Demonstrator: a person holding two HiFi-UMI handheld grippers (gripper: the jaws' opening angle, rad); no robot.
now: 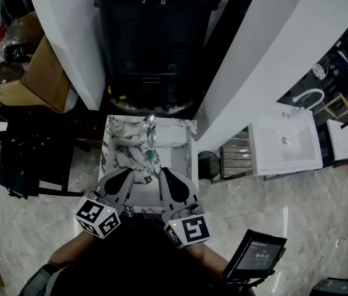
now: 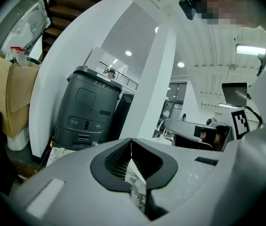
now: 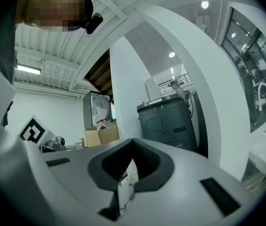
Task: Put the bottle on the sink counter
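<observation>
Currently left gripper [image 1: 126,174] and right gripper [image 1: 165,172] both have jaws pressed together with nothing between them; they hang side by side over the near edge of the marble table [image 1: 109,142]; bottle [image 1: 150,135] rests on that table just beyond the tips, untouched.

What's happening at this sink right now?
A person holds both grippers above the marbled sink counter. The left gripper and right gripper are shut, with nothing between their jaws. A clear, teal-capped bottle sits on the counter just beyond them, and neither gripper touches it.
</observation>
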